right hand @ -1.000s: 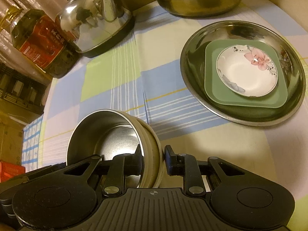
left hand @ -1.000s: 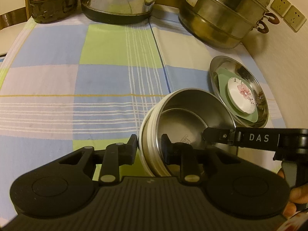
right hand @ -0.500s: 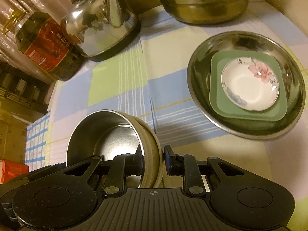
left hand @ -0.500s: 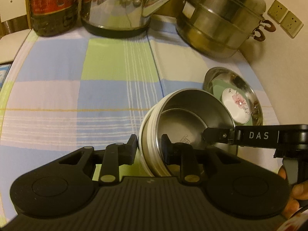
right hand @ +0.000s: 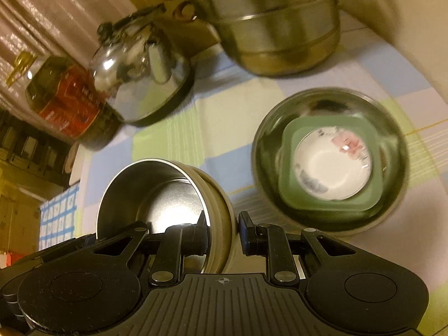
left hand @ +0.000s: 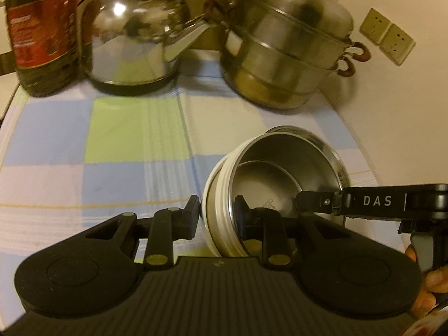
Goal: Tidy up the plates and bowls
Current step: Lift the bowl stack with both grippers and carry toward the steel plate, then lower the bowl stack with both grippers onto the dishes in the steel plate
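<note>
Steel bowl (left hand: 280, 173) tipped on edge, mouth sideways, opposite rims pinched by left claw (left hand: 217, 215) and right claw (right hand: 222, 235).

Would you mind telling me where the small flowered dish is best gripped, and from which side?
Grip the flowered dish by its raised rim, coming from above with one finger inside and one outside. It lies flat and shallow inside the green square plate, which sits in the steel basin, so those walls probably block any sideways approach.

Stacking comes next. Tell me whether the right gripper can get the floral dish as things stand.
Probably not: the right gripper is shut on the steel bowl's rim, so its jaws are taken, though nothing lies over the floral dish.
</note>
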Motion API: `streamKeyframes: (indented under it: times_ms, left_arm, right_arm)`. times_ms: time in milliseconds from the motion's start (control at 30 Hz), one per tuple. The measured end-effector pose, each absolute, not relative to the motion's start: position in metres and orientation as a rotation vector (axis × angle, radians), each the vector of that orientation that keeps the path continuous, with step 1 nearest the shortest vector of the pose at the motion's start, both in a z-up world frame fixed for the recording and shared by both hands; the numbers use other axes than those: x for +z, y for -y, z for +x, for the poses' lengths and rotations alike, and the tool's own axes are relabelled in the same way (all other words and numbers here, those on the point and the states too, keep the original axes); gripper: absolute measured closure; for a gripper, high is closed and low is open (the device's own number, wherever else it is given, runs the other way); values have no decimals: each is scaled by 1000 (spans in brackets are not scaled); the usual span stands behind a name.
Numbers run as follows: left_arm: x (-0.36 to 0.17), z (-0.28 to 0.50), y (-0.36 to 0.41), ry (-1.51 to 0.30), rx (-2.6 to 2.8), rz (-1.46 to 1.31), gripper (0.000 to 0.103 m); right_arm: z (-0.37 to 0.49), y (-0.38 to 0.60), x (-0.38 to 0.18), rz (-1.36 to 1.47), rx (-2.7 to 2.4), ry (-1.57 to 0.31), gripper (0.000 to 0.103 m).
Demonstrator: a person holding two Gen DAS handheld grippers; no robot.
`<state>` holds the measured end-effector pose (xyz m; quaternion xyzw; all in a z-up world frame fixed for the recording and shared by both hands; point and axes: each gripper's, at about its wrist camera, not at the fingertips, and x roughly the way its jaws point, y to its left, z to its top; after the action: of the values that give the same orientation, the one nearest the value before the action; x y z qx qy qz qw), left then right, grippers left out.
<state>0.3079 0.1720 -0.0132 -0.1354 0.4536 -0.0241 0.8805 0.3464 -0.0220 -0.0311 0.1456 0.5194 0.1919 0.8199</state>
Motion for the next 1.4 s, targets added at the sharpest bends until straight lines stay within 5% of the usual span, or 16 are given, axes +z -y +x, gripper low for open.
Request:
streamKeyframes:
  times_ms: [767, 1400]
  left_arm:
    - [-5, 402, -87, -944, -213, -228, 80]
    - [-45, 457, -56, -1046, -243, -217, 80]
  right_arm:
    - [395, 117, -15, 389, 230, -1088, 82]
    - [440, 149, -55, 412, 169, -1180, 82]
